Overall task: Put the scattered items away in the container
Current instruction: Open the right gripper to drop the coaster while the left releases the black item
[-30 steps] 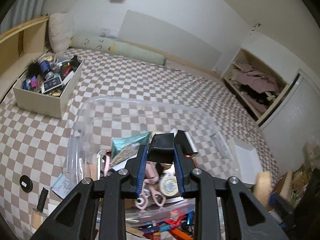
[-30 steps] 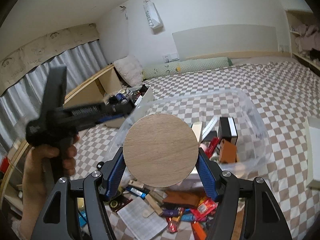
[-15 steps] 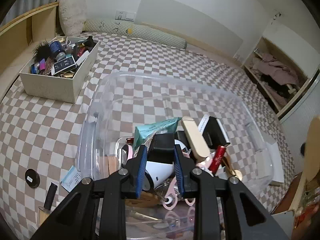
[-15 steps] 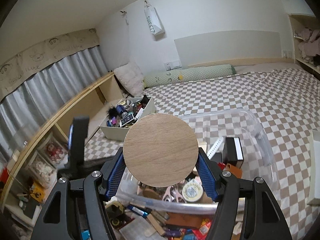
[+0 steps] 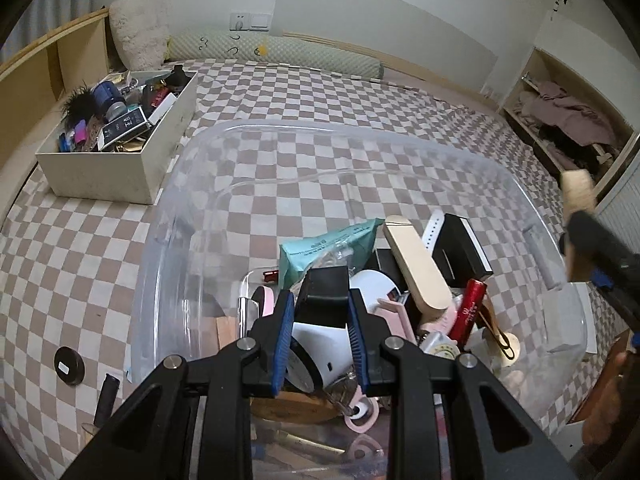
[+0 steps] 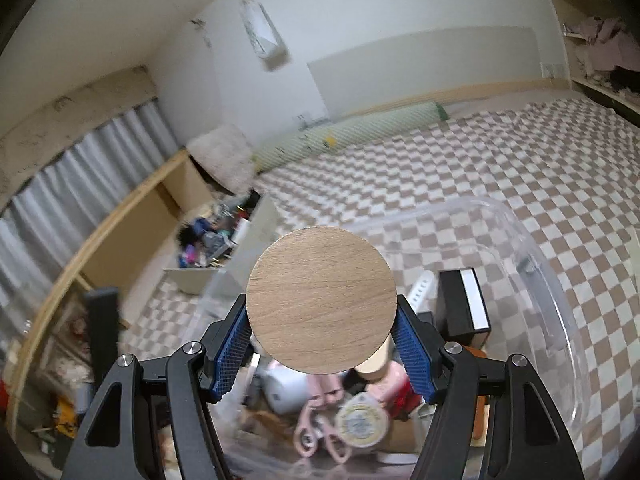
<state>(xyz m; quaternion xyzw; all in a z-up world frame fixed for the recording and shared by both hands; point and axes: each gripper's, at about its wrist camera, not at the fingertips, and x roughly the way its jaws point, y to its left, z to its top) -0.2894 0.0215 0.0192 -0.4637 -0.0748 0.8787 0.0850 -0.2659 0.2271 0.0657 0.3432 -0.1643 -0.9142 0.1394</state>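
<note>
A clear plastic bin (image 5: 360,152) lies on the checkered bed, partly filled with small items: a teal pouch (image 5: 320,244), a beige case (image 5: 416,264), a black box (image 5: 460,248), a red tube (image 5: 468,308). My left gripper (image 5: 322,316) hangs over the bin's near end, shut on a small black block (image 5: 324,296). My right gripper (image 6: 322,336) is shut on a round wooden disc (image 6: 322,300), held upright above the bin (image 6: 532,264). In the left wrist view the right gripper shows at the right edge (image 5: 600,248).
A white box (image 5: 116,168) full of odds and ends stands at the back left. A black round cap (image 5: 69,365) and a dark stick (image 5: 106,398) lie on the bedspread left of the bin. A green bolster (image 5: 280,52) lines the far wall. A shelf of clothes (image 5: 568,120) is at right.
My left gripper has sunk toward the bin's contents with the black block. My right gripper has swung sideways with the disc, so more of the bin's inside now shows beneath it.
</note>
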